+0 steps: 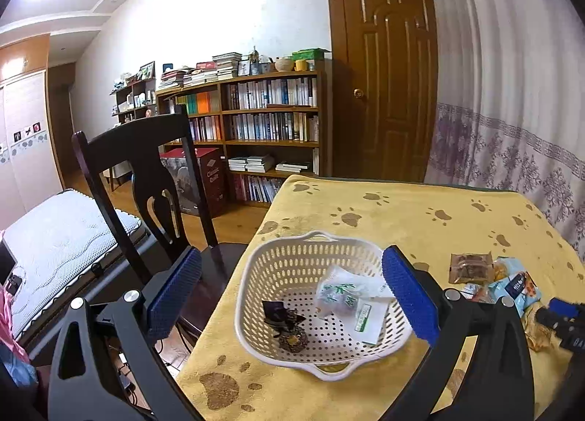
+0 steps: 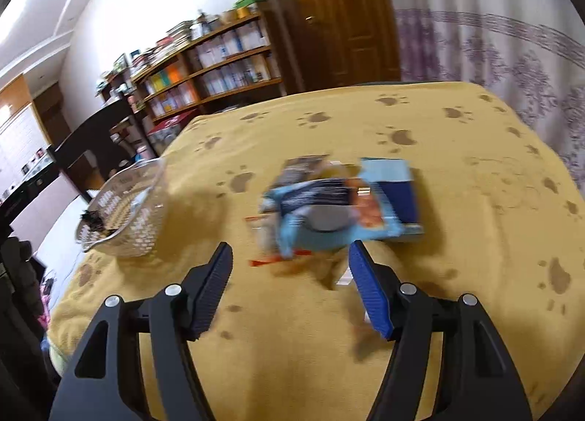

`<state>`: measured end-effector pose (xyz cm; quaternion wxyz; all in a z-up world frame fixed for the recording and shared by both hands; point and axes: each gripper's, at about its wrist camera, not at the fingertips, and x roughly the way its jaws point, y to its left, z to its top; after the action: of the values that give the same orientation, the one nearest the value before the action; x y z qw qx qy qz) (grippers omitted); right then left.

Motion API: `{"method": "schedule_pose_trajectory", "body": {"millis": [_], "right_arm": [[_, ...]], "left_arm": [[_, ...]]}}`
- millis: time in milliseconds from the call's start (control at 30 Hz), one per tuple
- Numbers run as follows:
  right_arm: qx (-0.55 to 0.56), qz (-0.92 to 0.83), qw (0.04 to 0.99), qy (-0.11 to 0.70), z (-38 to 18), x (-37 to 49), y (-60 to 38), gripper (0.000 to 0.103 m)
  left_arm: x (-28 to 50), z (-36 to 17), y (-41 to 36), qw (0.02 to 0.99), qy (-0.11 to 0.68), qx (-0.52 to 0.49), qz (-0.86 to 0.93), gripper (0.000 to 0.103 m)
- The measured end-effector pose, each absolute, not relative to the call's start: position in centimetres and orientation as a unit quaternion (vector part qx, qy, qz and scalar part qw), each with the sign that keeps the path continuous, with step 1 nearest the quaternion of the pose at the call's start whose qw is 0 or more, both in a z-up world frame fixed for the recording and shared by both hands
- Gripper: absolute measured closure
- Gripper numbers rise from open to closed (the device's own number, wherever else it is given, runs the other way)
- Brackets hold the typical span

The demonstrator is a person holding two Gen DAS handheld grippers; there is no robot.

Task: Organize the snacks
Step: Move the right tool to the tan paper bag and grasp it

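Yellow cloth with brown paw prints (image 1: 402, 209) covers the whole table, and on it the sorting looks partly done: the white plastic basket (image 1: 278, 260) sits straight ahead of the left gripper (image 1: 292, 296), framed between its two blue pads, and already holds a clear packet with green print (image 1: 338, 295), a flat white sachet (image 1: 369, 318) and a dark-wrapped sweet (image 1: 283, 315). That gripper is spread wide and holds nothing. The right gripper (image 2: 289, 289) is likewise wide open and empty, with the remaining pile of snacks (image 2: 329, 201) just beyond its tips; the view is blurred, so I can only make out a light blue packet (image 2: 387, 169) on top, a brown one (image 1: 470, 267) behind it and something red-edged underneath. The step in hand seems to be fetching the next packet. The next move calls for lowering the right pads either side of the top packet, closing on one only, then carrying it to the basket off to that gripper's left. The crinkly wrappers overlap, so a second may drag along. Farther ahead of the left gripper stand a dark wooden chair (image 1: 146, 165), a full bookcase (image 1: 263, 121), a brown door (image 1: 387, 74) and a patterned curtain (image 1: 512, 110); a mattress (image 1: 62, 231) lies off to its left.
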<state>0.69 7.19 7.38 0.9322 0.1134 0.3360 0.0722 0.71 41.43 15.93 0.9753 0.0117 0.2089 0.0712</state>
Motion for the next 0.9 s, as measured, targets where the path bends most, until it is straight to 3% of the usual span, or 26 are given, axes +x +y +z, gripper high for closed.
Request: {"method": "schedule_pose_trajectory", "body": {"millis": [300,700,767,900], "right_arm": [[0.059,0.043,0.938,0.339,5.3,-0.7,4.6,0.024],[0.021,0.074,0.919,0.388,2.4,2.8,5.5,0.024],[0.018,0.068,0.916,0.395,1.9,3.3,5.6,0.026],[0.016,0.067,0.911,0.406,1.4,3.6,5.5,0.043]], "left_arm": [[0.5,16.0,40.0,0.976,0.21,0.02,0.057,0.003],[0.5,15.6,38.7,0.975,0.214,0.035,0.044,0.003],[0.6,15.5,38.7,0.975,0.216,0.036,0.043,0.003],[0.8,15.3,38.5,0.974,0.221,0.036,0.044,0.003]]}}
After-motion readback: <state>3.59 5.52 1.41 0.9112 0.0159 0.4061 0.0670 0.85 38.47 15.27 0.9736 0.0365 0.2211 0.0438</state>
